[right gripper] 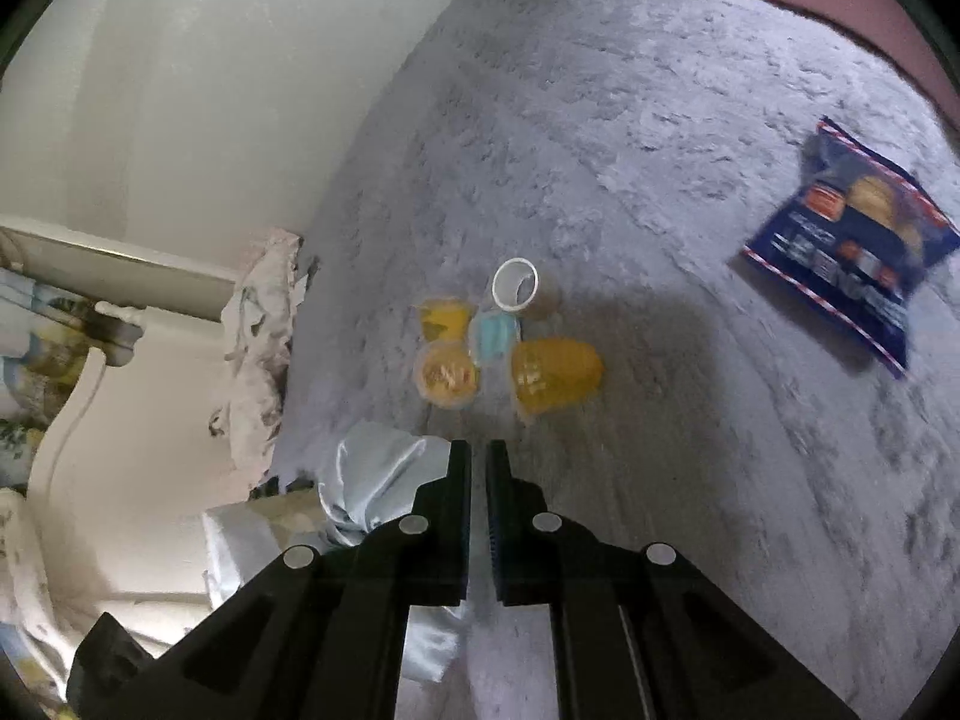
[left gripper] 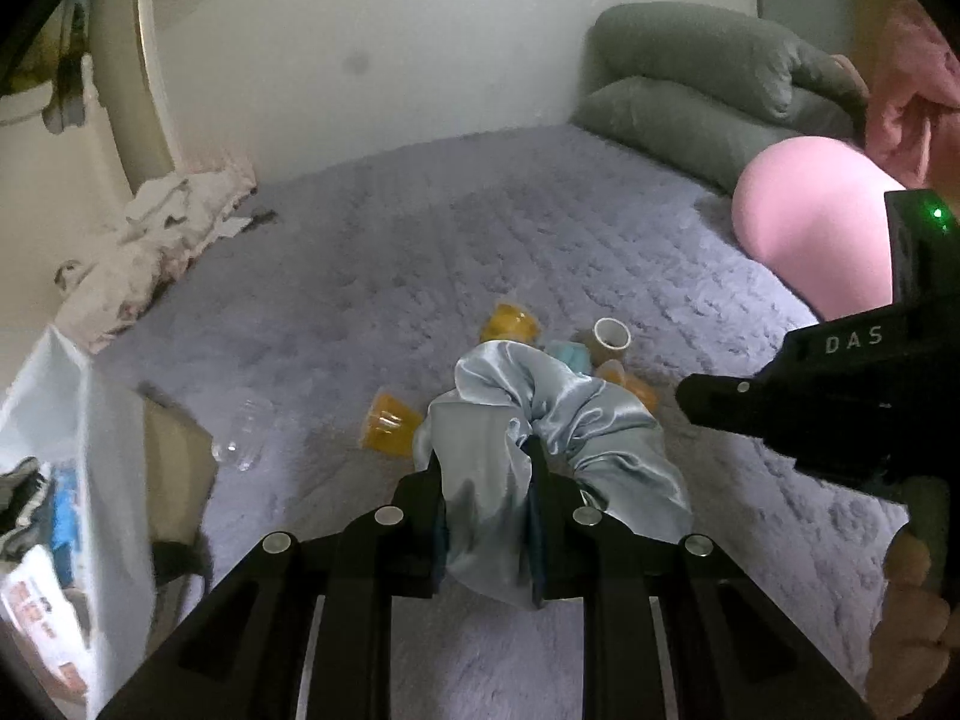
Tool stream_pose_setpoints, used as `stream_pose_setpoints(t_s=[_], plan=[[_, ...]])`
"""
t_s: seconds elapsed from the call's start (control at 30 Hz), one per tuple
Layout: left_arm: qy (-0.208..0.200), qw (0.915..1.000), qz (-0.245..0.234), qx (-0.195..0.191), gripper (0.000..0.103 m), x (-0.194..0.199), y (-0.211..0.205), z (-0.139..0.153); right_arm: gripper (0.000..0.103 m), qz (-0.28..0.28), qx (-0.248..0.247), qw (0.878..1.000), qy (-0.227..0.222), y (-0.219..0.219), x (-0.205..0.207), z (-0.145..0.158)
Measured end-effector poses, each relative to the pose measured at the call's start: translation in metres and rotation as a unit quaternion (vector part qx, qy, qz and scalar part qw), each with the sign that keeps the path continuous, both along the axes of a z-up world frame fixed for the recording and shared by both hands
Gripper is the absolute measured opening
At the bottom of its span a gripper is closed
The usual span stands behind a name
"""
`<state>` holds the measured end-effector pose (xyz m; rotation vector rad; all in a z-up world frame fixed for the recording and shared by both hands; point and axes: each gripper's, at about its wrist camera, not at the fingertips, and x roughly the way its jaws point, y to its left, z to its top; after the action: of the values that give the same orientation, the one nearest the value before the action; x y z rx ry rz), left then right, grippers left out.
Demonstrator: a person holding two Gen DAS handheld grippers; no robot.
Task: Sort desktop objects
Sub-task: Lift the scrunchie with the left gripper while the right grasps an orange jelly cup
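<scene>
The left gripper [left gripper: 486, 468] has its jaws clamped on a fold of the pale blue satin scrunchie [left gripper: 540, 420], which hangs from them above the grey fluffy bed cover [left gripper: 420, 228]; it sits at about six o'clock in the left wrist view, just in front of the small pile. The right gripper [right gripper: 478, 462] has its jaws together with nothing between them, and the scrunchie shows at its eight o'clock. To do this lift well, I would keep the squeeze on the bunched fold rather than a single slippery layer, raise it clear of the orange jelly cups [right gripper: 555, 375] so the trailing loop does not drag them, and carry it toward wherever soft things belong, perhaps the white bag [left gripper: 72, 420] at nine o'clock; that goal is my guess. The scrunchie has no firm shape: its ring is crumpled, with the long axis running roughly from seven o'clock to two o'clock, the free loop drooping to the right. The paper cup [right gripper: 516, 285] lies on its side, mouth toward the camera, and a snack packet [right gripper: 852, 240] rests well apart at two o'clock.
</scene>
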<state>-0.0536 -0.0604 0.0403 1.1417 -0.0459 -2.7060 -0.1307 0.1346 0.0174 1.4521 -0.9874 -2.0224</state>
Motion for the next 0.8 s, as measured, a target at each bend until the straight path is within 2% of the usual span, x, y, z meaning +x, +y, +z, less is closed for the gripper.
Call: stream_pose_setpoints(t_s=[0.13,0.2,0.23,0.27,0.3,0.37,0.5,0.57,0.67,0.8], plan=[[-0.007,0.9999,0.006,-0.009,0.021,0.012,0.002,-0.002,0.010,-0.001,0.025,0.999,0.022,-0.002,0.007,0.014],[-0.011,0.9998,0.013,-0.008,0.021,0.016,-0.002,-0.011,0.011,-0.002,0.019,0.999,0.026,-0.003,0.002,0.011],[-0.015,0.9998,0.014,-0.003,0.021,0.016,-0.004,-0.017,0.020,-0.004,0.019,0.999,0.026,-0.004,-0.002,0.008],[-0.018,0.9997,0.016,0.001,0.021,0.015,-0.006,-0.022,0.033,-0.006,0.025,0.999,0.027,-0.006,-0.005,0.004],[-0.019,0.9996,0.021,0.003,0.021,0.013,-0.008,-0.026,0.037,-0.007,0.032,0.999,0.030,-0.007,-0.008,0.001],[-0.024,0.9993,0.027,0.009,0.021,0.007,-0.011,-0.036,0.038,-0.004,0.045,0.998,0.043,-0.013,-0.017,-0.008],[-0.028,0.9990,0.032,0.010,0.021,-0.006,-0.014,-0.050,0.038,-0.009,0.053,0.998,0.036,-0.023,-0.034,-0.029],[-0.029,0.9990,0.034,0.009,0.021,-0.013,-0.015,-0.055,0.038,-0.002,0.088,0.995,0.044,-0.033,-0.041,-0.036],[-0.031,0.9988,0.035,0.015,0.021,-0.017,-0.019,-0.063,0.045,-0.010,0.130,0.989,0.071,-0.044,-0.042,-0.047],[-0.034,0.9982,0.042,0.025,0.021,-0.015,-0.026,-0.066,0.042,-0.031,0.124,0.987,0.099,-0.047,-0.037,-0.060]])
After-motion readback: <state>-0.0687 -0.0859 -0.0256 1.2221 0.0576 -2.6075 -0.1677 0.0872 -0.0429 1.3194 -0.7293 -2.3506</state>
